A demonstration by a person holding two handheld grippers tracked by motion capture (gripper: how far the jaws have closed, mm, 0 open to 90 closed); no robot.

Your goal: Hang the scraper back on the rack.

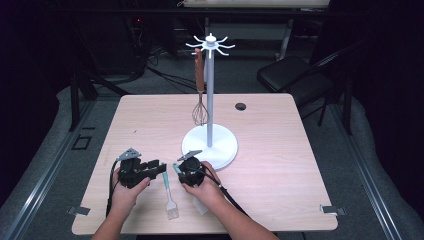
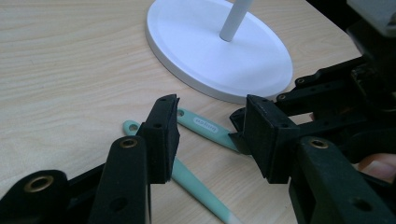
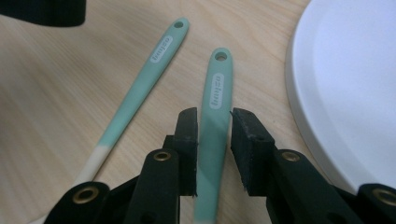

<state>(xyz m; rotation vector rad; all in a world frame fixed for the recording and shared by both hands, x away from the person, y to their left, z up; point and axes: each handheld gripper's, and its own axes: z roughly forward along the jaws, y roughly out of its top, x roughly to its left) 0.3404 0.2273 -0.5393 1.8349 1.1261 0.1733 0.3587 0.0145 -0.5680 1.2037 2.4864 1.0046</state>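
My right gripper (image 3: 214, 135) was clamped on a mint handle (image 3: 215, 95) beside the white stand base (image 3: 345, 93), my left gripper (image 2: 212, 135) gaped over another, and a loose pinch risked slipping.

We see our right gripper (image 3: 214, 140) with its black fingers (image 3: 188, 140) closed around the handle of a mint-green utensil (image 3: 215, 98); a second mint-green utensil (image 3: 140, 88) lies apart to its left on the wooden table (image 3: 56, 93); a white round base (image 3: 350, 84) sits at right.
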